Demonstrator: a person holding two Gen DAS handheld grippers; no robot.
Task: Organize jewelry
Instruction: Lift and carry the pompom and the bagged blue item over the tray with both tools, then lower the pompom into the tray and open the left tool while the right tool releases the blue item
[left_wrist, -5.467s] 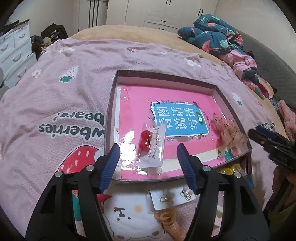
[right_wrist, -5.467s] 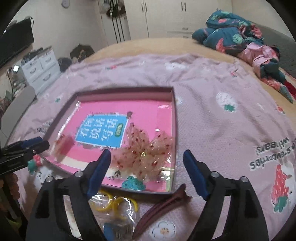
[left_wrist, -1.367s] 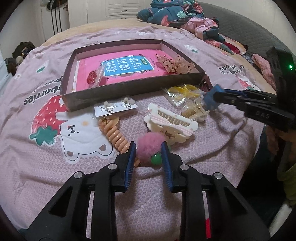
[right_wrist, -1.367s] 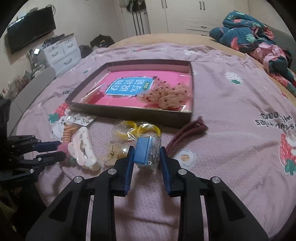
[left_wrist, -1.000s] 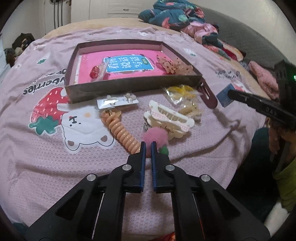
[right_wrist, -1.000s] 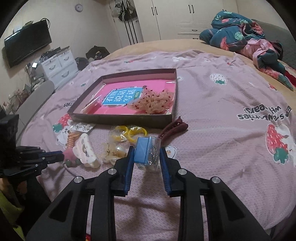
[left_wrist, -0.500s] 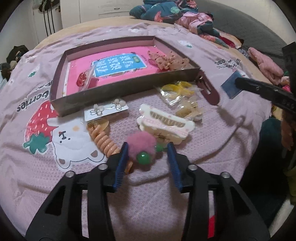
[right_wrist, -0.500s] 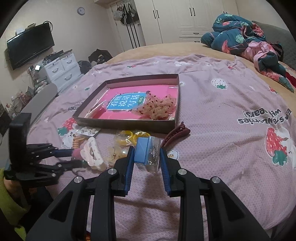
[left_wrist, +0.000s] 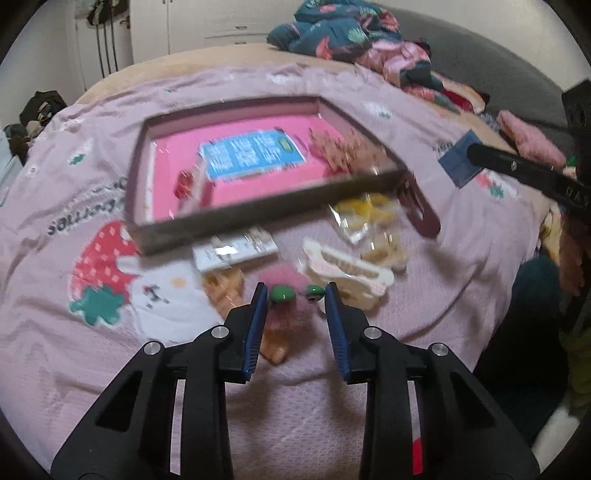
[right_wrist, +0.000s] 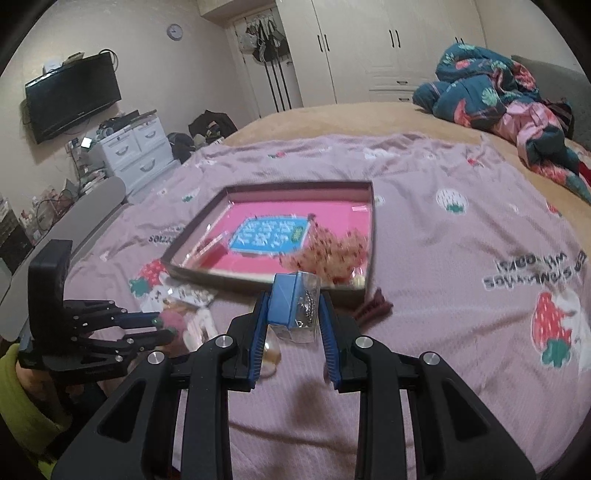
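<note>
The left hand-held gripper (left_wrist: 293, 295) had moved closer to the pink pompom (left_wrist: 282, 280), fingers apart around it, while the right hand-held gripper (right_wrist: 293, 306) squeezed a blue packet (right_wrist: 291, 308).

The left gripper (left_wrist: 295, 295) stands with jaws apart around a pink pompom tie (left_wrist: 282, 286) with green beads, just short of the tray (left_wrist: 236, 221). A white claw clip (left_wrist: 345, 267) lies right of the tie.

One tray (left_wrist: 229, 221), one book (left_wrist: 255, 155), two grippers, two green beads (left_wrist: 282, 294), and perhaps six loose accessories, though blur hampers counting.
</note>
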